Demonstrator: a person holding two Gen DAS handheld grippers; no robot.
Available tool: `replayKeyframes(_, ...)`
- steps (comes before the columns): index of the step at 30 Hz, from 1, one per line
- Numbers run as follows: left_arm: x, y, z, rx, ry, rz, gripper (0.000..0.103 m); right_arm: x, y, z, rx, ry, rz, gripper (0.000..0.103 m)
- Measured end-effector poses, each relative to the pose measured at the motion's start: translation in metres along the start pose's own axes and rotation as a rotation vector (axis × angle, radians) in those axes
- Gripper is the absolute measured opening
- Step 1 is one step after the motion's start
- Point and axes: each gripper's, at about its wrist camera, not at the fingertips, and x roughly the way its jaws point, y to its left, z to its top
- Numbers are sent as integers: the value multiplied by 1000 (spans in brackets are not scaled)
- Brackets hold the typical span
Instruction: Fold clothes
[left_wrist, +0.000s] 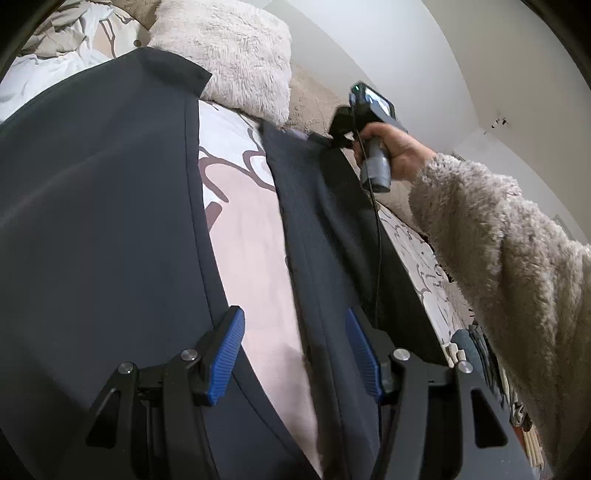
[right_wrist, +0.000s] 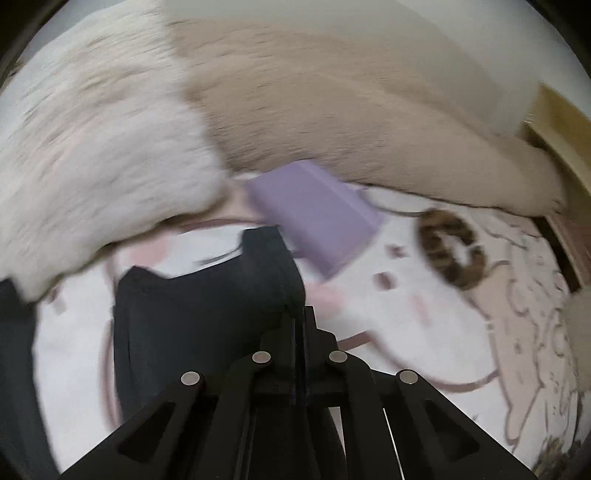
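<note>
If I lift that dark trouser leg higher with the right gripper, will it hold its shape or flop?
Likely flop: the dark trousers already drape limply from the right gripper. They look thin and light, so the leg should trail. The left gripper is open and gives no support.

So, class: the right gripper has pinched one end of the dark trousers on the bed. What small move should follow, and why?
Probably carry the right gripper, shut on the dark trousers, across toward the other leg. The two legs lie apart, with bedsheet showing between them, and the left gripper is open and holds nothing.
</note>
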Motion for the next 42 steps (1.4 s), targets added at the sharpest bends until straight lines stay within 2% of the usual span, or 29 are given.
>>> replayKeyframes(4, 3, 1, 0, 0, 5, -6, 56, 37, -28, -11, 87, 52, -73, 5)
replayKeyframes(5, 4, 2, 1, 0, 7, -7, 57, 45, -36, -16, 117, 67, -82, 14)
replayKeyframes(6, 4, 2, 1, 0, 8, -9, 57, 47, -42, -17, 144, 71, -94, 24)
replayKeyframes(7, 5, 2, 1, 0, 9, -10, 57, 49, -48, -19, 168, 70, -107, 58)
replayKeyframes(8, 6, 2, 1, 0, 11, -12, 57, 46, -55, -20, 191, 49, -124, 87)
replayKeyframes(9, 7, 3, 1, 0, 12, -13, 57, 36, -64, -20, 216, -2, -134, 91)
replayKeyframes(11, 8, 3, 1, 1, 15, -16, 57, 13, -77, -20, 233, -64, -122, 91)
replayKeyframes(15, 10, 4, 3, 2, 21, -22, 57, -52, -107, -41, 256, -76, 81, 91)
replayKeyframes(16, 11, 4, 3, 3, 23, -21, 57, -69, -109, -54, 223, -69, 126, 88)
replayKeyframes(17, 11, 4, 3, 5, 25, -20, 57, -88, -111, -70, 181, -67, 168, 78)
replayKeyframes(20, 13, 2, 4, 10, 31, -12, 57, -161, -107, -154, 13, -72, 240, 51)
replayKeyframes(21, 13, 1, 5, 12, 36, -7, 57, -183, -106, -183, -30, -63, 266, 49)
replayKeyframes(24, 16, -1, 6, 15, 47, 9, 56, -226, -109, -271, -83, 40, 395, 47)
replayKeyframes(27, 16, -2, 7, 10, 55, 33, 56, -253, -111, -346, -116, 125, 437, 47)
replayKeyframes(30, -4, -14, 13, 1, 44, 101, 56, -273, -116, -411, -121, 205, 478, 47)
replayKeyframes(33, -42, -46, 16, 112, 47, 176, 57, -280, -127, -458, -75, 251, 506, 47)
replayKeyframes(35, -76, -64, 9, 188, 55, 216, 57, -281, -132, -476, -72, 261, 515, 47)
replayKeyframes(37, -109, -74, -4, 244, 70, 248, 57, -277, -145, -491, -106, 262, 462, 47)
replayKeyframes(39, -150, -77, -29, 304, 102, 290, 57, -274, -161, -502, -127, 268, 406, 47)
replayKeyframes(42, -195, -78, -71, 391, 140, 367, 57, -290, -190, -508, -77, 261, 422, 47)
